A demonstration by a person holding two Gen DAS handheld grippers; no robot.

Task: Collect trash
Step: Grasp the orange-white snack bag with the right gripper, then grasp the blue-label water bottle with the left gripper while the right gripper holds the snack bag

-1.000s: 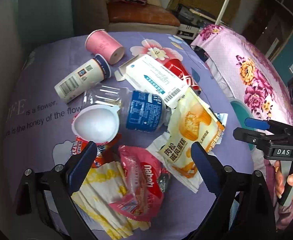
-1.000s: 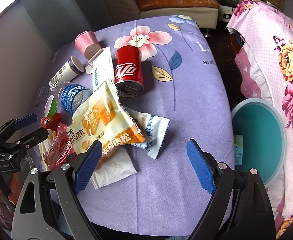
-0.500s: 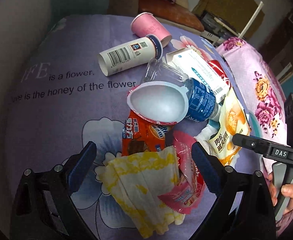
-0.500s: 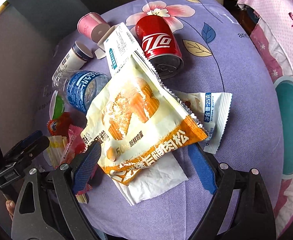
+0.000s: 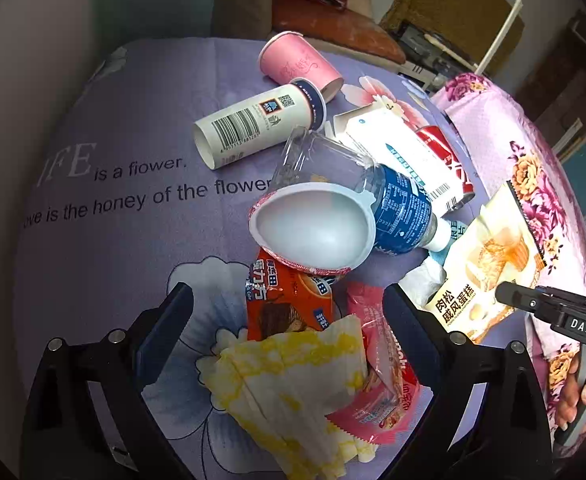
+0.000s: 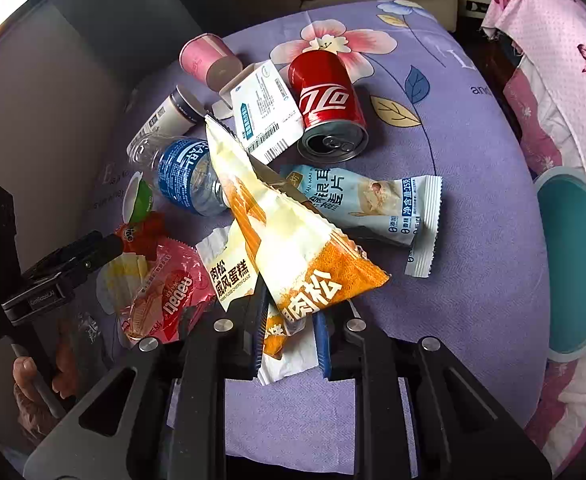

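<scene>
Right tongs closing on the cake wrapper, left tongs wide over the trash pile.

The right tongs [image 6: 289, 330] have their jaws closing on the near end of the yellow-and-orange cake wrapper [image 6: 289, 248], which is pinched between them. The left tongs [image 5: 289, 316] gape wide above a yellow napkin [image 5: 293, 380] and pink wafer packet [image 5: 377, 384]. Beyond lie a water bottle [image 6: 185, 176], red can [image 6: 329, 108] and paper cups on the purple desk [image 6: 473, 200]; a teal bin [image 6: 573, 260] stands right.
</scene>
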